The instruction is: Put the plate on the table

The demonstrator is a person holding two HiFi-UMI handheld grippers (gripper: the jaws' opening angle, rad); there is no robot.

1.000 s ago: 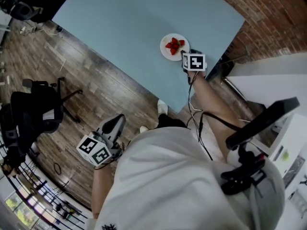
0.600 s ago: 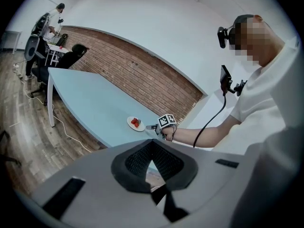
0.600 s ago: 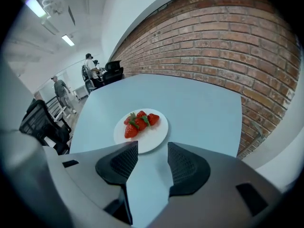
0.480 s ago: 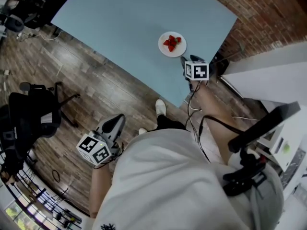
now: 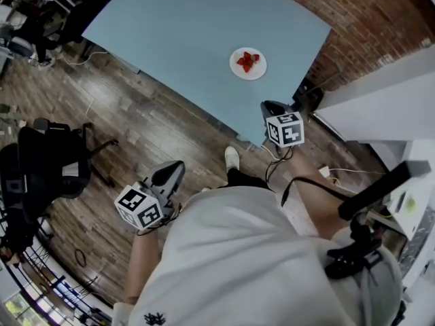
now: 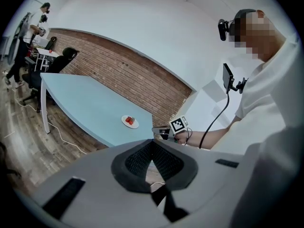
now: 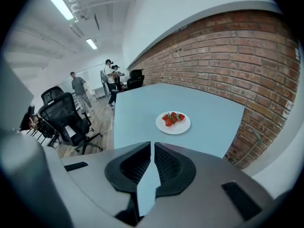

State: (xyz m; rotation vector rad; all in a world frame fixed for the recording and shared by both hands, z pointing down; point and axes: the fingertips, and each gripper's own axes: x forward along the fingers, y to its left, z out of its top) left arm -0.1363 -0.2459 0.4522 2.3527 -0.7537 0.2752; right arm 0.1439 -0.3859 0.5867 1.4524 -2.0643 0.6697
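the plate sits on the blue table, near the corner by the brick wall. red strawberries lie on it. the right gripper is just off the table edge, well apart from the plate. its jaws are closing, with only a thin gap and nothing between them. the left gripper hangs low over the wood floor, jaws together, holding nothing.
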